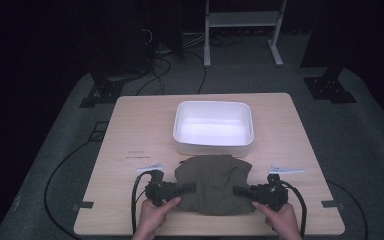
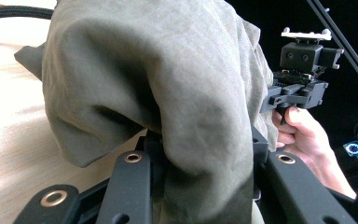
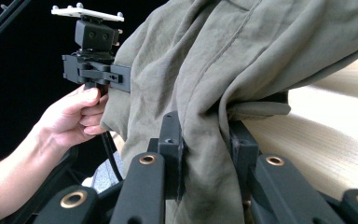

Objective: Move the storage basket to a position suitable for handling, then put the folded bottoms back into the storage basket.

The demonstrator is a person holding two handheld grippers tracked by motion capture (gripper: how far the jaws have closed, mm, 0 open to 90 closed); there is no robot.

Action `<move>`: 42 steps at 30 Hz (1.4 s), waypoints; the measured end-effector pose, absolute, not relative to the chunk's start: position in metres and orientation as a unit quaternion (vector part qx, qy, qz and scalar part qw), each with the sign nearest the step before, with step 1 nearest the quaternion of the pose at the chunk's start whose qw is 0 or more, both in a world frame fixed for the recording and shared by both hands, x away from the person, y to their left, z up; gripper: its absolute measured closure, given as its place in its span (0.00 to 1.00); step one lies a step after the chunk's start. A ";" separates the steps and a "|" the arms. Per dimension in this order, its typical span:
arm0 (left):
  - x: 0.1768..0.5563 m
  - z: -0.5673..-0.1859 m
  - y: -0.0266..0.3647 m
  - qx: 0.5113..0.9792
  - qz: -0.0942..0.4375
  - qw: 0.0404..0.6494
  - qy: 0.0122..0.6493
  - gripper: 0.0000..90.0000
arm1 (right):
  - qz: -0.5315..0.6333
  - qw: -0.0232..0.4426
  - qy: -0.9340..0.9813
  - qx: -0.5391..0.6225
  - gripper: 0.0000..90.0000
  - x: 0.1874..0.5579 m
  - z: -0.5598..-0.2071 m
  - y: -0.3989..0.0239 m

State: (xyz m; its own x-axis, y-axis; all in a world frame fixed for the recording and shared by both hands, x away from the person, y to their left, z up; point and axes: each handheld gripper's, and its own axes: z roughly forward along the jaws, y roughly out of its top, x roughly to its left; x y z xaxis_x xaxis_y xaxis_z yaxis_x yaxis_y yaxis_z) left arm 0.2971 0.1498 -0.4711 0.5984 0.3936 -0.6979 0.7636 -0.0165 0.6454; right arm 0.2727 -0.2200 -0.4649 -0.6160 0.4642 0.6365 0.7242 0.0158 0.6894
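wooden table (image 1: pixel 130 130) with empty white bin (image 1: pixel 179 124) behind olive cloth (image 1: pixel 215 182)

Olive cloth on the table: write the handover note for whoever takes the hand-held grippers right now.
Left hand-held gripper: shut on the olive cloth, at its left edge.
Right hand-held gripper: shut on the cloth's right edge.
Cloth: bunched between the two grippers at the near side of the table, partly hanging from the jaws in both gripper views.
White bin: just beyond the cloth, empty.
Done: both sides gripped.
Left: probably lifting the cloth and putting it in the bin, or folding it; which one cannot be told.
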 end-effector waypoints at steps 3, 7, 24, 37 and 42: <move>0.297 -0.467 0.150 0.695 -0.161 0.566 0.414 0.71 | -0.562 0.115 -0.702 -0.422 0.80 0.273 -0.463 -0.220; 0.297 -0.465 0.151 0.692 -0.162 0.572 0.409 0.71 | -0.569 0.116 -0.698 -0.418 0.80 0.272 -0.459 -0.221; 0.302 -0.436 0.150 0.694 -0.154 0.577 0.403 0.71 | -0.572 0.103 -0.703 -0.409 0.80 0.275 -0.430 -0.221; 0.307 -0.399 0.147 0.692 -0.131 0.594 0.388 0.71 | -0.595 0.081 -0.697 -0.392 0.80 0.281 -0.394 -0.223; 0.312 -0.385 0.145 0.695 -0.122 0.596 0.384 0.71 | -0.602 0.078 -0.693 -0.389 0.80 0.285 -0.386 -0.224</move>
State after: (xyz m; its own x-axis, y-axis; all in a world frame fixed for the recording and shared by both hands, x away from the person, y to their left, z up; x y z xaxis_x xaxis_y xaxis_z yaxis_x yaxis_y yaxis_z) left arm 0.3115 0.1451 -0.3854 0.6758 0.3871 -0.6273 0.6790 0.0043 0.7341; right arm 0.2847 -0.2240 -0.3863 -0.6849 0.4461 0.5761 0.6328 -0.0277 0.7738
